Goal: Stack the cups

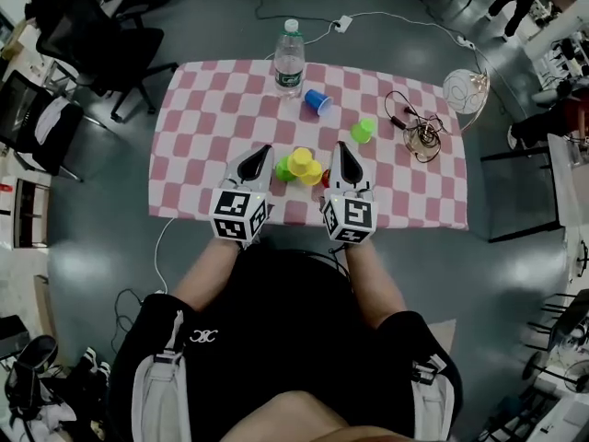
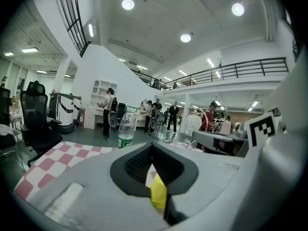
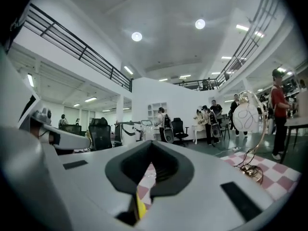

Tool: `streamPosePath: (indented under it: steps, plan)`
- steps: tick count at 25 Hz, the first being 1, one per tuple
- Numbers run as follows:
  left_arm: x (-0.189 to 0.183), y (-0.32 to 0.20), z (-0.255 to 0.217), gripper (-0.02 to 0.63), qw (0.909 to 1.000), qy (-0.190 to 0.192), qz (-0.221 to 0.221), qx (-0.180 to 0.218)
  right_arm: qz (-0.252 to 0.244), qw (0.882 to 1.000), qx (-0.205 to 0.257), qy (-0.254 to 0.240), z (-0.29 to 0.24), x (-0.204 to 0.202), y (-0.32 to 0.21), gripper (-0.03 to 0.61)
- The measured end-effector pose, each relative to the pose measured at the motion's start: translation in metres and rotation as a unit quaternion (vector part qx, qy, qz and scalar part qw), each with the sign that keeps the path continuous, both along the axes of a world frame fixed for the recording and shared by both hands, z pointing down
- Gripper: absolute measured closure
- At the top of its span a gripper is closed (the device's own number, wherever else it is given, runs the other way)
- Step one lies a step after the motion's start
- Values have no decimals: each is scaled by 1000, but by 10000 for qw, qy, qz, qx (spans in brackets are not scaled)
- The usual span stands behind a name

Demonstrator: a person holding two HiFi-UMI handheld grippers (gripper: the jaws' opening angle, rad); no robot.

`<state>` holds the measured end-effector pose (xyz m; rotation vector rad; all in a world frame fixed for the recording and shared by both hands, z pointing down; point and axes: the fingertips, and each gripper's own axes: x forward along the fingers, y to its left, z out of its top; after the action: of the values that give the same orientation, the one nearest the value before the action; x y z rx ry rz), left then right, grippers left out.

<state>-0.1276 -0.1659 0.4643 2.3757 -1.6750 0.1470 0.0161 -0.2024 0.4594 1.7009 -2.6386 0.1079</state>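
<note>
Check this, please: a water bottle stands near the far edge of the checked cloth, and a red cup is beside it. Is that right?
Not quite: the head view shows the cup beside the water bottle is blue, not red. The rest holds.

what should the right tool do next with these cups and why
Probably open the right tool and ease it forward to the green cup that sits alone. The tool's jaws are together and grip nothing, and that cup lies apart just ahead of it, while a cluster of cups sits between the two tools.
</note>
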Motion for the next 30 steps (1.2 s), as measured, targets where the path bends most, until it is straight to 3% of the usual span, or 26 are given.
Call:
streamPosePath:
  steps: [5, 10, 22, 30]
  plan:
    - [32, -4, -23, 598, 9996, 27, 185, 214, 386, 9991, 175, 94, -24, 42, -7, 578]
    - [57, -1, -29, 598, 9992, 101, 274, 254, 467, 9988, 133, 95, -27, 66, -8, 578]
    - [66, -25, -41, 598, 9955, 16, 839, 445, 1049, 9943, 164, 24, -35, 86, -16, 578]
    - [77, -28, -29, 598, 9962, -144, 793, 343, 1032, 9944, 145, 173, -25, 97, -24, 578]
